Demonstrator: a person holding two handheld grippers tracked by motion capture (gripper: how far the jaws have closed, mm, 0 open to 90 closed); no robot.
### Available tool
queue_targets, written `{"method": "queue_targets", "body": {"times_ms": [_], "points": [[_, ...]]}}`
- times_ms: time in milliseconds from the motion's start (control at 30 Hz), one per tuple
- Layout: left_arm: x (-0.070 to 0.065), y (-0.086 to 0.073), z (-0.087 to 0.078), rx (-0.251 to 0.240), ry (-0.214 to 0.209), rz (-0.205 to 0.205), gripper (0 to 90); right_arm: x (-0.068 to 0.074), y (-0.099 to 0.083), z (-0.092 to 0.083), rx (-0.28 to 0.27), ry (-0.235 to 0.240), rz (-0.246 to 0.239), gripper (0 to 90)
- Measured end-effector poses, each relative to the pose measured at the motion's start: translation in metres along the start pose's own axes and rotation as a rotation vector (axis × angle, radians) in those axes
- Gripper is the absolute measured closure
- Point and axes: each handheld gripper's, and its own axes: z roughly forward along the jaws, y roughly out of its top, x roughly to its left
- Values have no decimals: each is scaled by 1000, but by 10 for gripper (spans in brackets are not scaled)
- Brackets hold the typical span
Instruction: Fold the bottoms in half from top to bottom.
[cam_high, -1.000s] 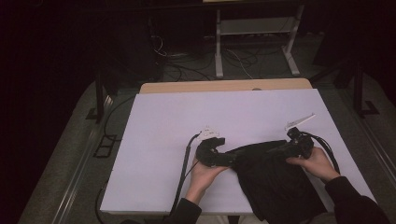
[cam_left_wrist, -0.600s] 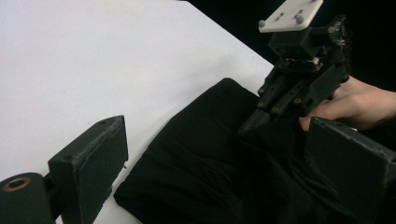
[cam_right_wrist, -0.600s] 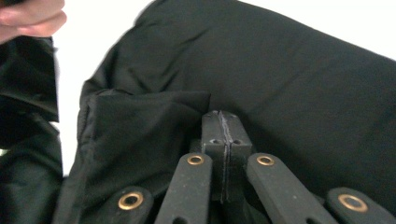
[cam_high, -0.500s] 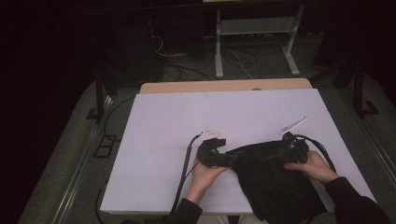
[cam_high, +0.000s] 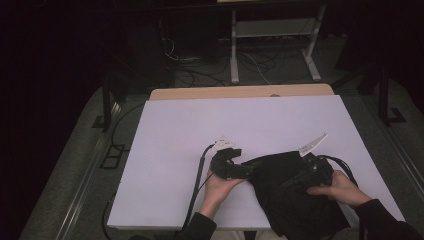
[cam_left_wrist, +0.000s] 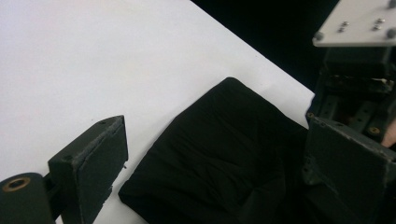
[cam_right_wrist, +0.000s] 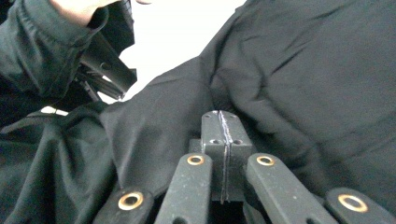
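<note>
A black cloth lies bunched on the white table at the front right, with part of it hanging over the front edge. My left gripper rests at the cloth's left edge. Its jaws stand open and wide, and the cloth lies between the pads without being pressed. My right gripper is over the cloth's top edge, pointing left. Its jaws are shut tight, with the pads together and creases of cloth running out from the tip. The right gripper stands close by in the left gripper view.
The left gripper's cable trails down the table toward the front edge. A wooden tabletop strip borders the far side. Behind it stand a metal frame and floor cables. A sleeve sits close at the upper left of the right gripper view.
My right gripper has moved left toward the left gripper, drawing the cloth's top edge with it. The left gripper has stayed in place.
</note>
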Motion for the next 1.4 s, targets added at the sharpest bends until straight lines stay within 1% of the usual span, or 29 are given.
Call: {"method": "queue_targets", "body": {"times_ms": [33,100,267,333,400,467,533,633,733,800,1000,1133,1267,1333,1400], "points": [[0,0,0,2,1,1,60,2,-1,0,4,0,3,882],[0,0,1,2,1,0,60,7,-2,1,10,17,-15,882],[0,-1,2,9,-1,0,57,15,-7,3,39,46,-38,882],[0,-1,2,13,0,1,53,17,-9,4,58,52,-50,882],[0,-1,3,17,2,1,48,20,-11,4,61,58,-56,876],[0,-1,4,23,6,1,45,21,-13,2,42,48,-62,842],[0,-2,5,25,7,3,43,23,-14,-1,14,20,-72,811],[0,-2,6,32,9,5,40,23,-14,-7,-32,-10,-69,773],[1,-2,7,38,11,9,36,23,-14,-12,-67,-38,-69,726],[1,-2,8,40,14,9,33,24,-13,-15,-83,-58,-72,680],[2,-2,7,49,18,13,28,27,-8,-25,-137,-127,-80,487],[2,0,7,57,22,19,24,26,-3,-33,-168,-165,-76,343],[2,2,8,66,26,24,19,24,3,-39,-189,-199,-71,170],[2,3,8,68,29,26,17,22,5,-41,-192,-203,-71,133],[2,3,8,70,29,25,11,21,7,-43,-203,-217,-67,132]]}}
